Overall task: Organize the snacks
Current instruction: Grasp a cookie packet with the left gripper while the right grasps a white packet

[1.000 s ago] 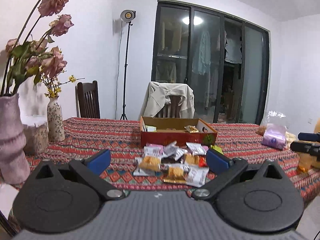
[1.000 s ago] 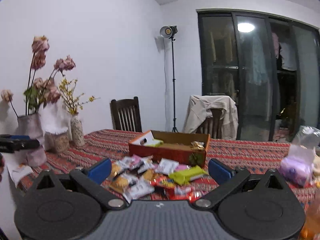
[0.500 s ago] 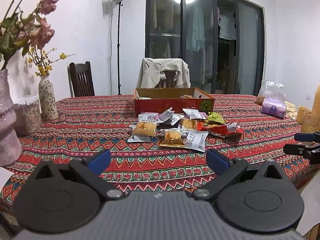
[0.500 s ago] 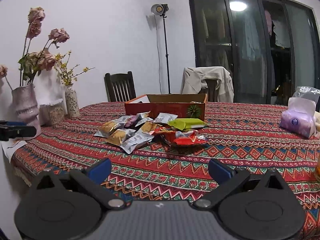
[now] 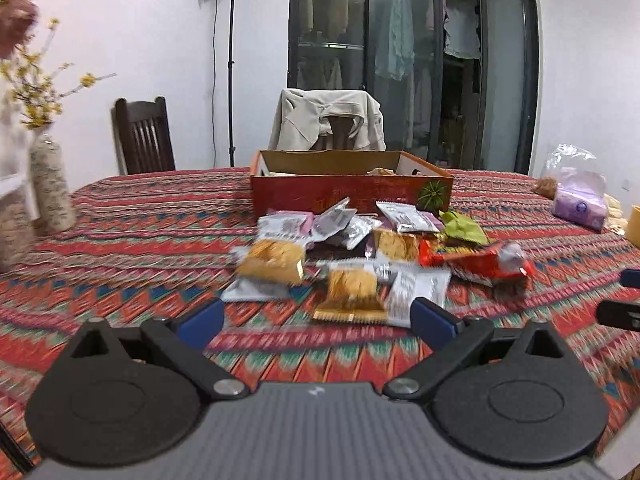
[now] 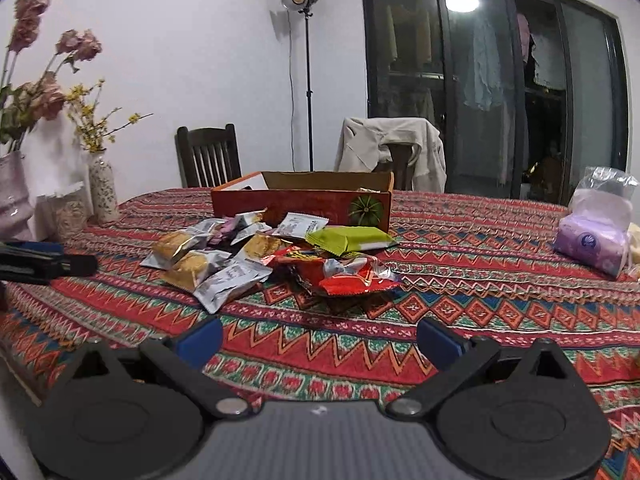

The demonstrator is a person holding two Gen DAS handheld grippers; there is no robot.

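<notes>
Snack packets [image 5: 360, 256] heaped before box [image 5: 352, 194]

The open red cardboard box [image 5: 352, 196] hides most of its contents behind its front wall — the foil snack packets [image 5: 344, 256] are motion-blurred, their print unreadable — and dried pink flowers [image 5: 20, 8] run off the frame's edge.

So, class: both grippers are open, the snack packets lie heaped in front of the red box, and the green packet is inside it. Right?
Not quite. The right wrist view shows the green packet on the tablecloth in front of the red box, not inside. The rest holds.
</notes>
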